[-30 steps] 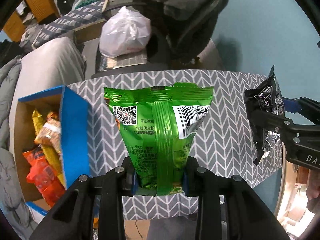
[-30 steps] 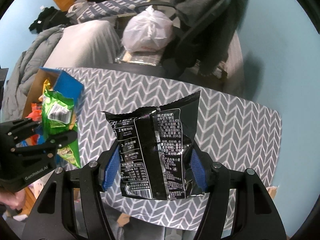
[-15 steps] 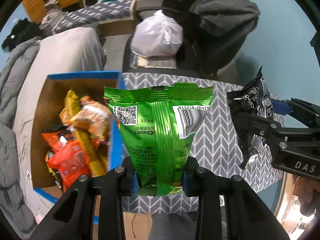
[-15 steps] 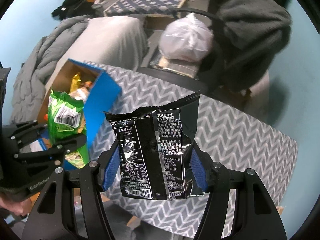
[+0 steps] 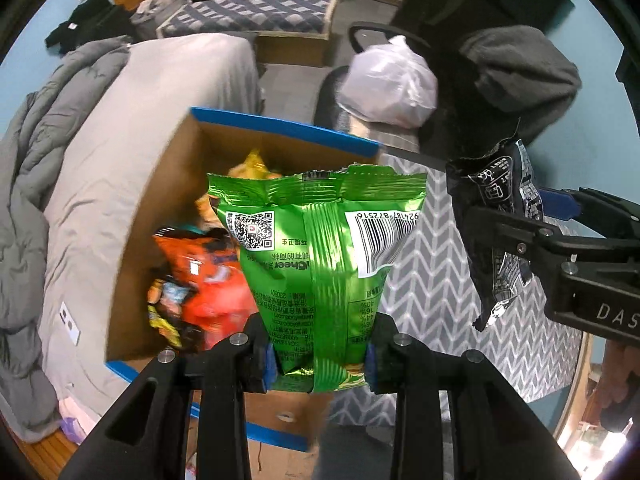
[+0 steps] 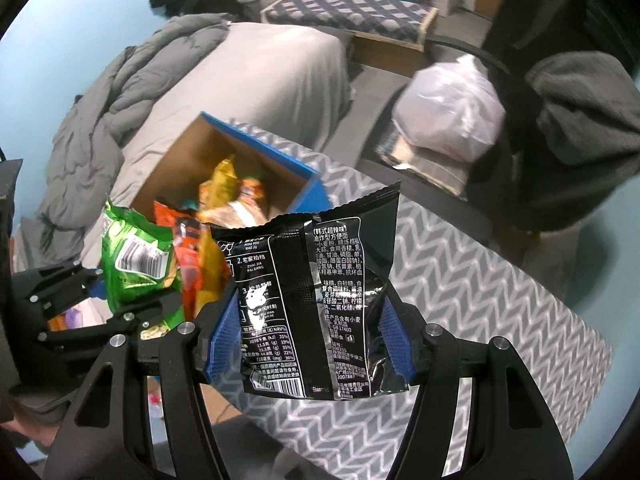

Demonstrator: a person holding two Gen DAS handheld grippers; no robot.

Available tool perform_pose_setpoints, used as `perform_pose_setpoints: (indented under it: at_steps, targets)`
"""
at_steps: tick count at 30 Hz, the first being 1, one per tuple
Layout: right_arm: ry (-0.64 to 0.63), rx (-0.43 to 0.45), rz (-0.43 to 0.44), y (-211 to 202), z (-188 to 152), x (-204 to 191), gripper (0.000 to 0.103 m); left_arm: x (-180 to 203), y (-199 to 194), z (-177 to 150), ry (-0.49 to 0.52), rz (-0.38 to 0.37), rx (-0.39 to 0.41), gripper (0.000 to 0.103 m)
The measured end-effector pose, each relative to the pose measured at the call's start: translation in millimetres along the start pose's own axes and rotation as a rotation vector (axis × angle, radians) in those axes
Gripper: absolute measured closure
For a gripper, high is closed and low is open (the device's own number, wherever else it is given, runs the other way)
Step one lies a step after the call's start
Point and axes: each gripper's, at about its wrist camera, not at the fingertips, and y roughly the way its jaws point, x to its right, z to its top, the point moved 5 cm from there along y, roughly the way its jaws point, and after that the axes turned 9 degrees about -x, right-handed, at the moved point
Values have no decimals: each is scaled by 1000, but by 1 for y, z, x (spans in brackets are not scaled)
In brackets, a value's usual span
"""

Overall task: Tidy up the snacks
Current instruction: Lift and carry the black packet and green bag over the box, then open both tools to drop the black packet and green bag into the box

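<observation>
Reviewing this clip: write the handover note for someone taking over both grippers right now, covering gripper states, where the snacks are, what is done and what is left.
Left gripper: shut on the green foil snack bag, held upright in front of the open blue-edged cardboard box.
Right gripper: shut on the black foil snack packet, above the grey chevron-patterned tablecloth.
Done: the box already holds orange and yellow snack packs.
Left: both held bags are not yet in the box; likely drop the green one first, then the black one.
</observation>
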Motion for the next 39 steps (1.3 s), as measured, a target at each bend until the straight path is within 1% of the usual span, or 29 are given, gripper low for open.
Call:
perform_pose_setpoints:
  at_steps: [6, 12, 15, 21, 26, 27, 28, 31, 33, 39]
  targets:
    - [-43, -17, 29, 21, 35, -38, 39, -40, 0, 12, -39, 20, 12, 70]
    - [-59, -55, 54, 49, 56, -61, 39, -70, 10, 24, -74, 40, 10, 70]
    - [-67, -72, 52, 64, 66, -71, 39, -82, 17, 29, -86, 44, 3, 70]
    - [-81, -90, 41, 78, 79, -86, 39, -98, 30, 32, -115, 46, -19, 70]
    - [-91, -107, 38, 85, 88, -93, 39, -106, 34, 33, -150, 21, -19, 70]
    - [-92, -118, 42, 86, 89, -95, 38, -108, 34, 34, -155, 21, -20, 65]
    - [-90, -123, 43, 87, 90, -96, 38, -108, 34, 33, -157, 25, -20, 58]
    - [-86, -113, 26, 84, 92, -97, 38, -110, 30, 31, -152, 49, -2, 46]
    - [-81, -108, 16, 81, 92, -96, 35, -110, 26, 30, -147, 58, 0, 42]
    - [-77, -78, 2, 66, 91, -92, 35, -110, 14, 23, -148, 76, 3, 38]
